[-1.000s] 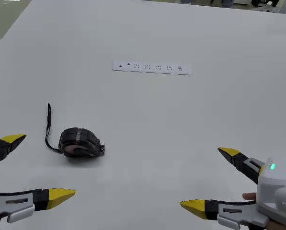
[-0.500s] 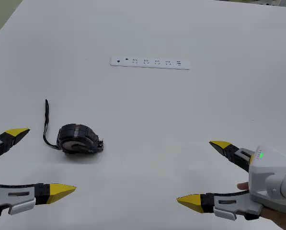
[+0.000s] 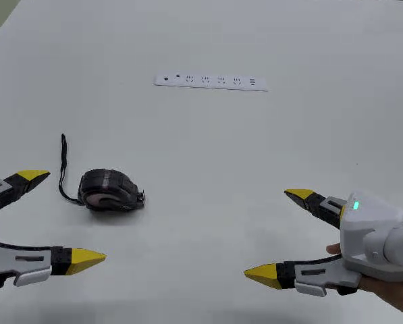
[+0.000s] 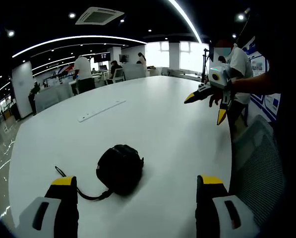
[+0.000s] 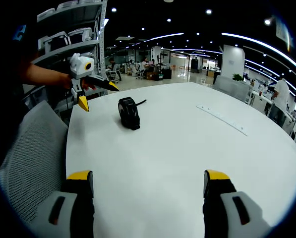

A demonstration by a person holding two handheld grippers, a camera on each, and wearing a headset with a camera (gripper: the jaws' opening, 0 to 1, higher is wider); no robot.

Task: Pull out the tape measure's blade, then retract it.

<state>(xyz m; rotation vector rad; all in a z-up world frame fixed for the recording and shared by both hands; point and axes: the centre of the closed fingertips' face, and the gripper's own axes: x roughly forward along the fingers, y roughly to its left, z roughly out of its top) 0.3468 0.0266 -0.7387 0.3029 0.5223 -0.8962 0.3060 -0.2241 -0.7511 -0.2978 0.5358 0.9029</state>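
Looks like the reach-in before the pull, with both tools empty. To do it well: bring the left hand-held gripper with black jaws and yellow tips (image 3: 66,216), spread wide and holding nothing, forward over the black, rounded tape measure case (image 3: 110,191) and clamp across its two flat sides, firmly enough to resist the pull, clear of the thin black wrist strap (image 3: 63,165) trailing off its left end. Leave the small blade hook at the case's right end unobstructed, facing the right hand-held gripper of the same make (image 3: 275,233), likewise spread wide and empty. Narrow that one before reaching the hook, pinch the tab squarely, and draw straight along the white tabletop (image 3: 208,169) toward its right edge, not upward, to avoid kinking the blade. On the return, feed back slowly instead of letting go. As for position: tape measure apparently upright on its base in the tabletop's left half, nearer the near edge than the far one, just ahead of the left gripper's tips, touching neither. Well apart from the right gripper, off to its left and slightly farther out.
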